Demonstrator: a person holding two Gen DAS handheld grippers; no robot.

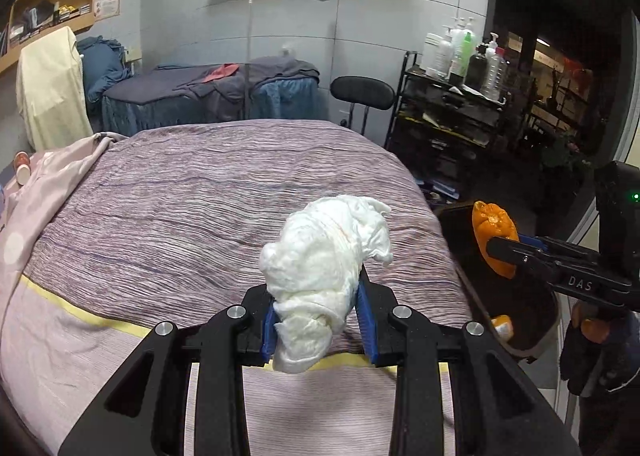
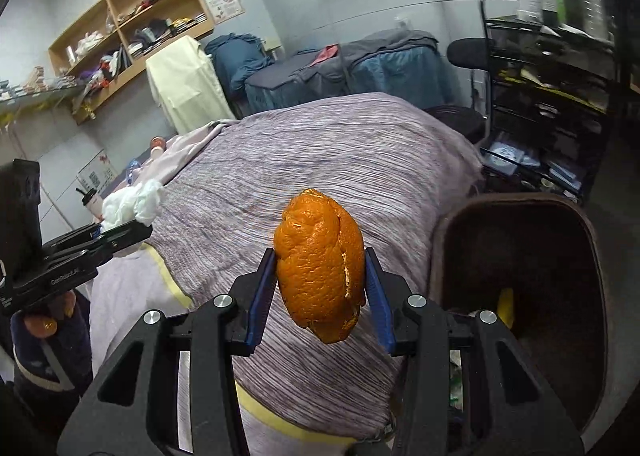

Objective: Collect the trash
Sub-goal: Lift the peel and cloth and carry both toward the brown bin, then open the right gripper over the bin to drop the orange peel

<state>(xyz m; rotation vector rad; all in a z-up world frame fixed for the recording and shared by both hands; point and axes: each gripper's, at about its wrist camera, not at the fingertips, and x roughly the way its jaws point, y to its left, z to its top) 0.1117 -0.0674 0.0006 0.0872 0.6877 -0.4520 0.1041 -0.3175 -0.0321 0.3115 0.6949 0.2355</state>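
Where the bed [image 1: 200,195] fills the middle of both views, its purple striped cover runs from lower left to centre right, with a pale pink sheet and a yellow band at the near edge; behind it, in the upper centre of the left wrist view, a second covered bed [image 1: 208,95] carries grey and blue cloth; a black rack [image 1: 448,123] with bottles on top stands at upper right; wooden shelves [image 2: 132,27] sit at upper left of the right wrist view.

At the right edge of the bed, lower right in both views, a brown trash bin [image 2: 576,240] stands open-topped; something yellow [image 2: 506,306] lies inside it, partly hidden.

Left tongs [image 1: 320,320], bottom centre of the left wrist view: clamped on a crumpled white tissue wad [image 1: 324,272], blue pads pressing both sides, the wad held above the bed's near edge; seen again at centre left of the right wrist view [image 2: 132,201].

Right tongs [image 2: 320,296], bottom centre of the right wrist view: clamped on an orange peel [image 2: 320,264], held above the bed just beside the bin's left rim; in the left wrist view the peel [image 1: 494,232] shows at centre right, over the bin's mouth.
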